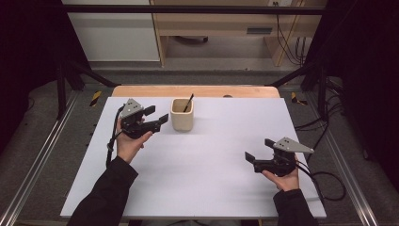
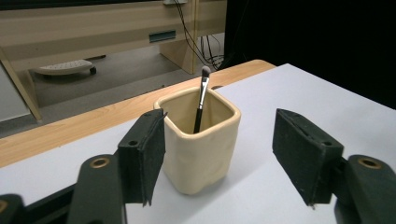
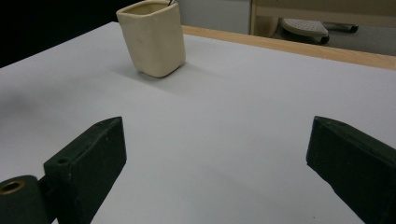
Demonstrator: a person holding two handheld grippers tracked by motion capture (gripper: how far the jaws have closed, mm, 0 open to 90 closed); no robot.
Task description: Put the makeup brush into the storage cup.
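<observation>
- The cup (image 1: 181, 115) is seen just beside the left claw (image 1: 156, 114), directly ahead of its spread jaws and apart from them; nothing is held.
- In the left claw's own view, the cup (image 2: 200, 140) is framed between the two black jaws, slightly beyond them.
- The right claw (image 1: 259, 149) is kept well apart from the cup, over the near right part of the white table (image 1: 211, 188), jaws spread wide and empty.
- The cup is cream, squarish with rounded corners, standing upright toward the table's far edge.
- A thin dark-handled brush (image 2: 201, 98) is leaned inside it, bristles up.
</observation>
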